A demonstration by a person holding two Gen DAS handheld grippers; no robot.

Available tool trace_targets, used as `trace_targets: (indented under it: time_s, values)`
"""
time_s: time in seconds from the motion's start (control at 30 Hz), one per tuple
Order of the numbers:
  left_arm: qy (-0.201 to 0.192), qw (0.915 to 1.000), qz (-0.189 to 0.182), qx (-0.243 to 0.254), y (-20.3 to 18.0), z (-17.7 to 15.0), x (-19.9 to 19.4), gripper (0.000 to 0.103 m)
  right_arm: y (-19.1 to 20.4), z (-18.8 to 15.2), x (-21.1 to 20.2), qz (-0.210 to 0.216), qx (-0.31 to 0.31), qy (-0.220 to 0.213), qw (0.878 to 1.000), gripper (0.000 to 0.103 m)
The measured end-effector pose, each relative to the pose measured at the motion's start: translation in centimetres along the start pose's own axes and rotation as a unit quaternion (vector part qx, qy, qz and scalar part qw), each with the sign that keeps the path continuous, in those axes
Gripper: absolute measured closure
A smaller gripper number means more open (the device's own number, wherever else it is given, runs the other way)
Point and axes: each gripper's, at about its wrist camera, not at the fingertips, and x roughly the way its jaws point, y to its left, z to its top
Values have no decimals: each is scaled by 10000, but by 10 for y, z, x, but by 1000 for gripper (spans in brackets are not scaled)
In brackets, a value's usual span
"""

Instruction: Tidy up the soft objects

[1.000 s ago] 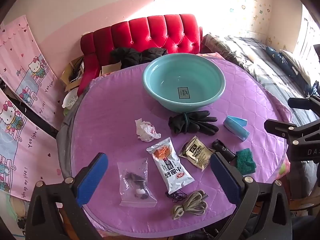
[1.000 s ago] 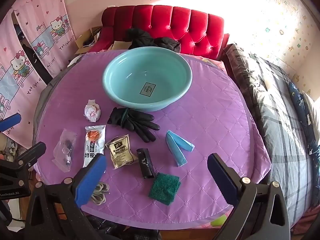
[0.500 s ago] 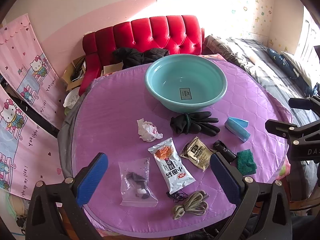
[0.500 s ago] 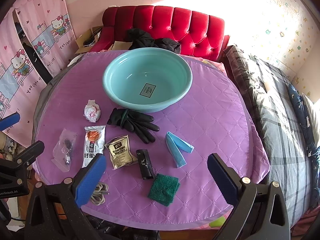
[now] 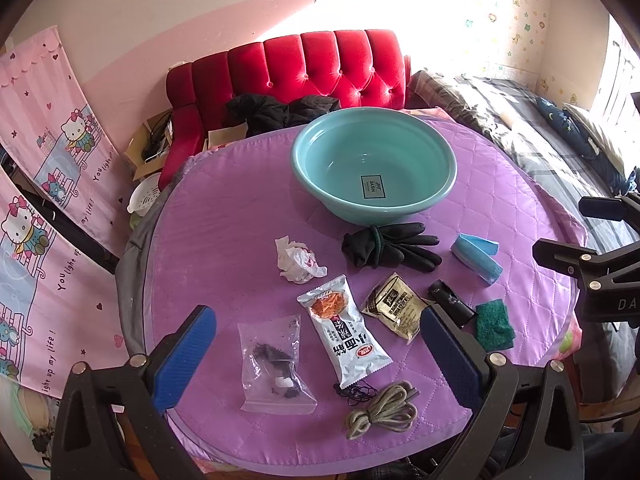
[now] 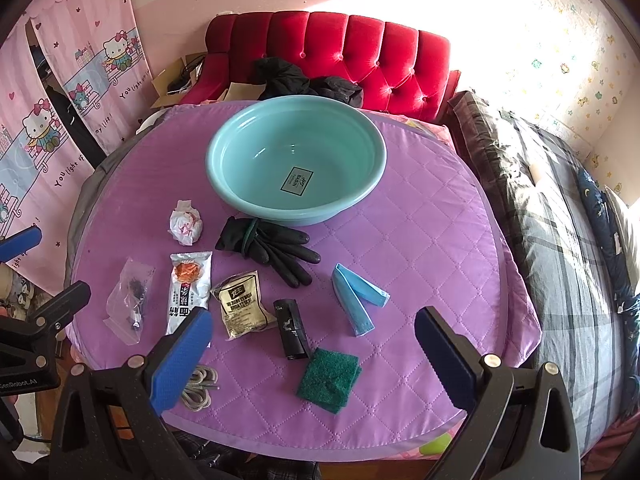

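The left hand-held gripper (image 5: 318, 350) is wide open and holds nothing. It hangs over the near edge of the worktop (image 5: 224, 216), which has a purple quilted cover. The right hand-held gripper (image 6: 312, 350) is wide open too, with nothing in it, over the near edge further right.

Between the left one's blue fingers (image 5: 182, 356) lie a clear bag (image 5: 272, 364) with small dark bits inside and a white snack pack (image 5: 344, 338). A thin black loop (image 5: 358, 392) and a coiled cord (image 5: 382, 410) lie just past the pack's near end. A tan packet (image 5: 394, 308) lies just right of the snack pack.

Between the right one's fingers (image 6: 180, 360) lie a black tube (image 6: 292, 328) and a green scrub pad (image 6: 328, 378), close beside each other. A folded blue cloth (image 6: 356, 294) lies a bit further back, apart from them.

Further out, in the middle of the worktop, a pair of black gloves (image 6: 268, 246) is tied in a bundle with a band. The gloves lie right at the foot of a teal basin (image 6: 296, 164). The basin has nothing in it but a label. A crumpled white wrapper (image 6: 185, 222) lies left of the gloves, apart from them.

Behind the worktop stands a red sofa (image 6: 340, 52) with dark clothes on it. A bed (image 6: 560, 216) with a checked cover is on the right. Pink cartoon curtains (image 5: 48, 184) hang on the left.
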Motion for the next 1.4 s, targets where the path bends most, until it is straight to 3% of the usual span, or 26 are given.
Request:
trace_targets:
  time_s: [1.4]
  values:
    - [26,10000,58,-72,14,-15,2,0,-5,-8,0,-152,80,-21,9999,0]
